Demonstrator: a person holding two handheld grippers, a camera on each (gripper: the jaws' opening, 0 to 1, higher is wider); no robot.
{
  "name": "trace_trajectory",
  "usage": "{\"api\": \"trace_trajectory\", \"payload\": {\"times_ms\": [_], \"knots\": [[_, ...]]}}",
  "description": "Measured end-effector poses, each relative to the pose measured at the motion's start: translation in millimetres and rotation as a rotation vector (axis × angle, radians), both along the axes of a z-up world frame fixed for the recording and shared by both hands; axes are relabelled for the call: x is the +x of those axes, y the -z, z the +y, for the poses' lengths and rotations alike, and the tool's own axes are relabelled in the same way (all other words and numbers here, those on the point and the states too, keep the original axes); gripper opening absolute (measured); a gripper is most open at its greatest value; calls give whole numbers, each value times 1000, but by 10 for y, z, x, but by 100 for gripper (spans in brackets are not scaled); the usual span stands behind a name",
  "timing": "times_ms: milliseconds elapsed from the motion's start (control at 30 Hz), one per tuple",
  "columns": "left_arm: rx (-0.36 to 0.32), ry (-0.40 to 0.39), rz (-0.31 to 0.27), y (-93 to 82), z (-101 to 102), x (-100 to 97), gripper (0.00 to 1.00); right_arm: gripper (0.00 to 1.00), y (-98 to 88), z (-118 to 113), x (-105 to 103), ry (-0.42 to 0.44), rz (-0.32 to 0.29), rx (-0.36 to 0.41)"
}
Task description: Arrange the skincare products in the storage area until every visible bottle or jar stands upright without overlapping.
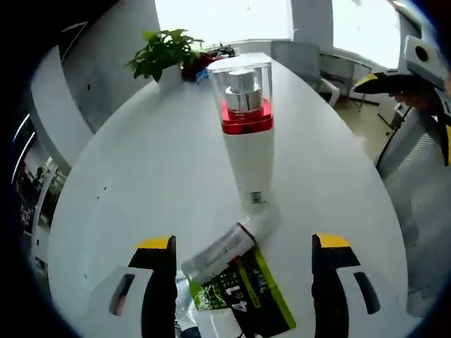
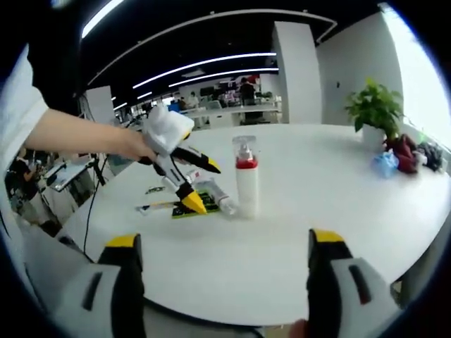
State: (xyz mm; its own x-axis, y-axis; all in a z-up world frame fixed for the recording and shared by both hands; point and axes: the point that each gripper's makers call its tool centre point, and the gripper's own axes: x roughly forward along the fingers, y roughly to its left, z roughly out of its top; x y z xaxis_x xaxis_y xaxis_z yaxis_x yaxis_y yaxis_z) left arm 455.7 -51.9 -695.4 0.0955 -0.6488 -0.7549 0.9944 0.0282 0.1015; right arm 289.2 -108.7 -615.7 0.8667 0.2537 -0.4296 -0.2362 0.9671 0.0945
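Note:
A tall white bottle (image 1: 248, 144) with a red band and a clear cap stands upright on the white table (image 1: 141, 183). Just in front of it a small clear tube (image 1: 227, 248) lies on its side, partly across a green and black card (image 1: 246, 292). My left gripper (image 1: 243, 243) is open, its yellow-tipped jaws standing either side of the tube and apart from it. In the right gripper view the upright bottle (image 2: 245, 179) and the lying tube (image 2: 217, 196) are across the table, with the left gripper (image 2: 203, 185) held over them. My right gripper (image 2: 224, 239) is open and holds nothing.
A potted plant (image 1: 165, 53) stands at the table's far end, seen also as the plant (image 2: 373, 105) with a red object (image 2: 403, 151) and a blue one (image 2: 385, 163) beside it. A mesh chair (image 1: 416, 162) is by the table's right edge.

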Motion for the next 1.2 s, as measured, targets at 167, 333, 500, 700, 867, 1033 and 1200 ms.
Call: {"api": "trace_trajectory", "payload": {"times_ms": [167, 333, 500, 700, 867, 1033, 1200], "knots": [[107, 79, 2, 206, 23, -34, 70, 98, 20, -5, -5, 4, 9, -4], [242, 199, 18, 309, 43, -27, 61, 98, 49, -43, -11, 18, 21, -5], [296, 268, 33, 323, 17, -11, 55, 99, 47, -11, -21, 7, 21, 1], [363, 363, 36, 383, 7, 2, 45, 98, 47, -12, -18, 8, 20, 10], [381, 408, 45, 411, 0, 11, 36, 98, 49, -14, -19, 10, 21, 10], [428, 465, 25, 429, 40, 46, 29, 98, 49, -16, -19, 13, 20, 7], [418, 471, 37, 420, 18, 48, 22, 97, 54, -18, -18, 14, 21, 3]]}}
